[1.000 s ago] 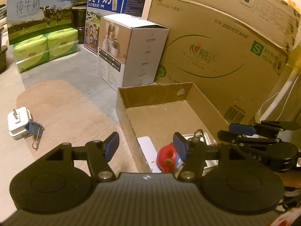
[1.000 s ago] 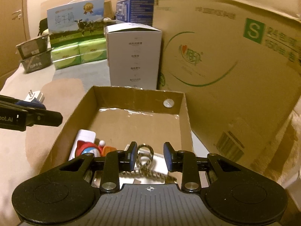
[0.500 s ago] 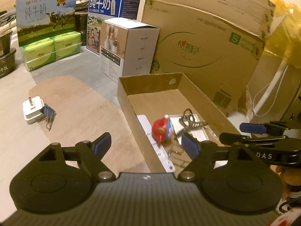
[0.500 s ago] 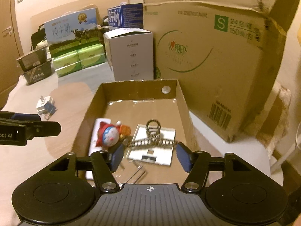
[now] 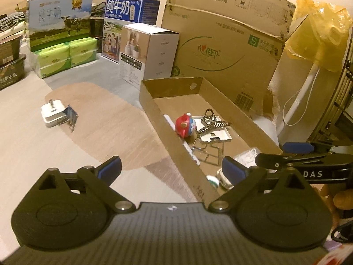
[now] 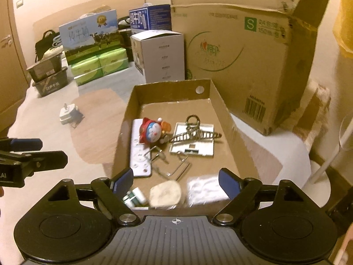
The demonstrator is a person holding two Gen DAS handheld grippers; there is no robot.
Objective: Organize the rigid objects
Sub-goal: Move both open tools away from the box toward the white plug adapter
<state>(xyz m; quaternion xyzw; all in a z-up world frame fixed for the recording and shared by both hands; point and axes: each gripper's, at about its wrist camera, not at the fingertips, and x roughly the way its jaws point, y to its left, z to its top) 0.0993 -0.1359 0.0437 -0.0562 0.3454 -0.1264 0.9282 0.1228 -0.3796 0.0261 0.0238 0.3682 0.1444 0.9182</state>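
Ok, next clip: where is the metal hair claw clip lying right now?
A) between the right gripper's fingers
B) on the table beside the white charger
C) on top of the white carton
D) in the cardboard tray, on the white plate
D: the hair claw clip lies on the white plate inside the cardboard tray, clear of the opening right gripper, which has nothing between its fingers.

— Where is this taking place?

— A lived-in home room is doubling as storage: milk gift cartons printed with cows (image 6: 88, 37), green shrink-wrapped tissue packs (image 6: 100, 66) and a large brown corrugated shipping box (image 6: 238, 50) are crowding a cloth-covered surface (image 5: 26, 132).

— Anything else domestic?

— A wooden door (image 6: 8, 50) is showing at the left, and a white stand trailing a cord (image 5: 302, 95) is standing beside a wall.
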